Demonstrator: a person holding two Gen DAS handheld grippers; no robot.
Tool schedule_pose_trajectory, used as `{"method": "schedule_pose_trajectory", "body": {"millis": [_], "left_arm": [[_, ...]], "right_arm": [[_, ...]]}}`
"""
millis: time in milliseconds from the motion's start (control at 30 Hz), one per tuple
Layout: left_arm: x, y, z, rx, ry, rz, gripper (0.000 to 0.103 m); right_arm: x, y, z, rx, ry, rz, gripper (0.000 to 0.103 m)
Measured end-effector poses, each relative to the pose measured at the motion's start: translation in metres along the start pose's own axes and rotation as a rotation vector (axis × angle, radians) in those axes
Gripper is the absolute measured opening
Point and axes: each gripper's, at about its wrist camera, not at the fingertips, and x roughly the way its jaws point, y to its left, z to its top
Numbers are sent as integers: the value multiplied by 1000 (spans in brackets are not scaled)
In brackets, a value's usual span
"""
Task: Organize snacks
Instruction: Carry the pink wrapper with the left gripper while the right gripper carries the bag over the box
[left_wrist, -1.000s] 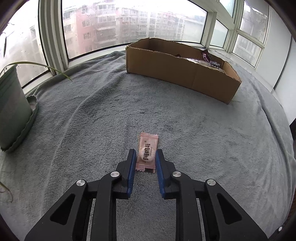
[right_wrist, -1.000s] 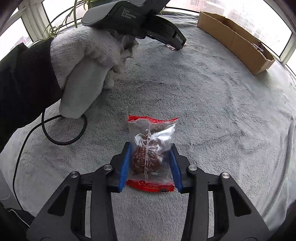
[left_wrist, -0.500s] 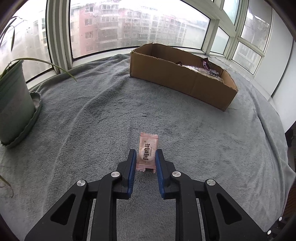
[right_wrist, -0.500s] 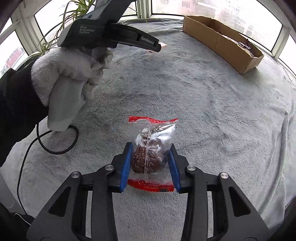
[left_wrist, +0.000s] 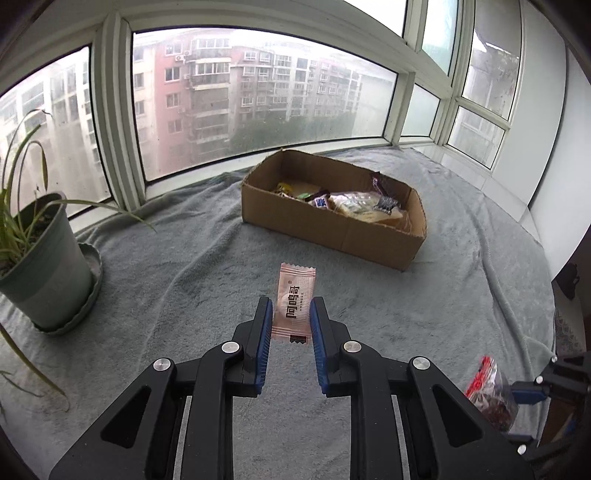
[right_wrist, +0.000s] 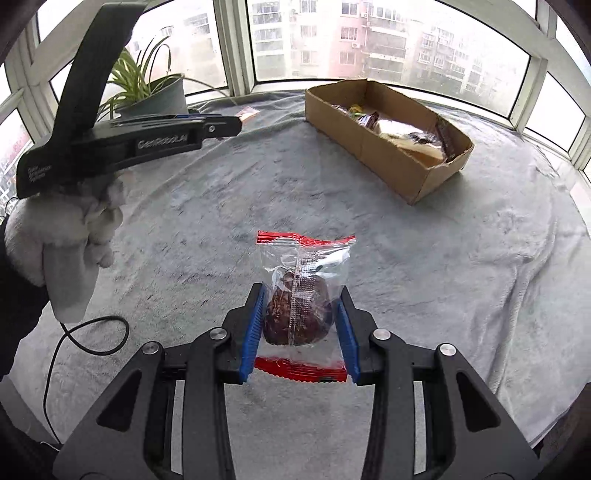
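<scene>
Left tool (left_wrist: 291, 325) pinching pink candy packet (left_wrist: 294, 302), right tool (right_wrist: 301, 317) squeezing clear cookie bag (right_wrist: 301, 295); both hanging above grey blanket (right_wrist: 461, 277), well apart from cardboard box (left_wrist: 332, 225). Slippery wrappers maybe sliding out, dropping.

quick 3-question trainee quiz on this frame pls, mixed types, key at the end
1. True or false: the left gripper holds the pink sachet.
2. What does the right gripper grip? A) a clear red-edged packet with a brown snack B) a banana C) a can
3. Fill in: snacks already lie in the cardboard ____ on the grey blanket.

Key: 1 true; 2 A, the packet; 3 box.
</scene>
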Motion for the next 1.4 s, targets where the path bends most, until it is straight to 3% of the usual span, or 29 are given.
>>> {"method": "schedule_pose_trajectory", "body": {"millis": [633, 1067, 1400], "left_arm": [[-16, -40, 53, 57, -90, 12, 19], [21, -57, 108, 61, -125, 41, 19], [76, -55, 137, 40, -101, 55, 19]], "right_arm": [[-24, -81, 102, -51, -137, -82, 39], [17, -132, 166, -70, -149, -76, 39], [80, -170, 195, -34, -110, -31, 39]]}}
